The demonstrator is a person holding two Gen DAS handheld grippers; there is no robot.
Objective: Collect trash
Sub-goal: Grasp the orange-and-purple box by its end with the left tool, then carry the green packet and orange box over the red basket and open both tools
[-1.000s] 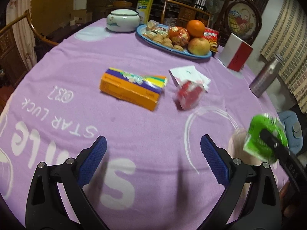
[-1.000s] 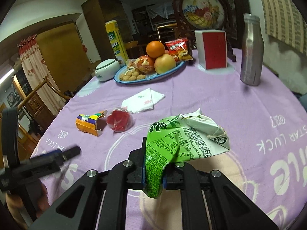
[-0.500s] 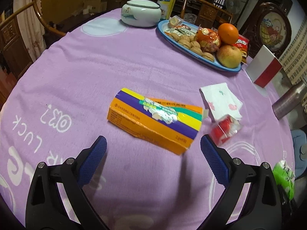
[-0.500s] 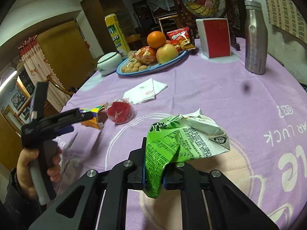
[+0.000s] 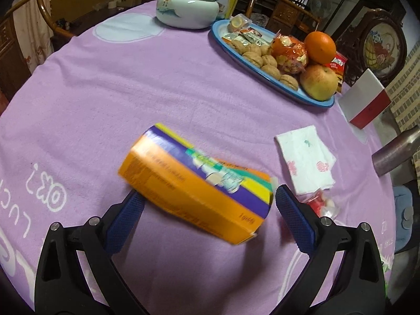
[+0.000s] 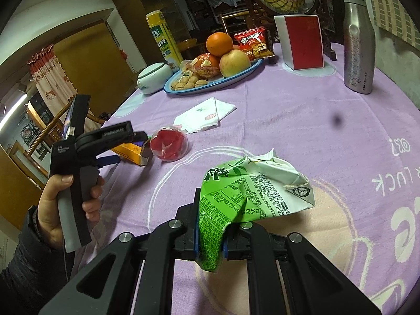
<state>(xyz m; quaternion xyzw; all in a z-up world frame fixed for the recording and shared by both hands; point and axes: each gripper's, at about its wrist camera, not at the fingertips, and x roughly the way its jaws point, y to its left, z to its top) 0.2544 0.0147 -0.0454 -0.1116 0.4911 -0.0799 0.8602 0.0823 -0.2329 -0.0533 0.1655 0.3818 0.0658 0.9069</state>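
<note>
An orange and purple carton (image 5: 199, 186) lies on the purple tablecloth (image 5: 157, 84). My left gripper (image 5: 208, 216) is open, its blue pads on either side of the carton's near part; it also shows in the right wrist view (image 6: 110, 141). My right gripper (image 6: 210, 232) is shut on a crumpled green and white carton (image 6: 252, 186), held just above the cloth. A clear cup with red wrapper (image 6: 169, 144) lies beside the orange carton (image 6: 130, 152). A white napkin (image 5: 307, 157) lies further right.
A blue plate (image 5: 283, 85) with walnuts, an orange and an apple stands at the back. A white lidded jar (image 5: 187, 8), a red and white box (image 5: 366, 102), a steel bottle (image 6: 358, 42) and a yellow-green carton (image 6: 164, 39) stand around it.
My left gripper has moved forward and down to the orange carton, which now lies between its open jaws. The right gripper still holds the green carton in the same place.
</note>
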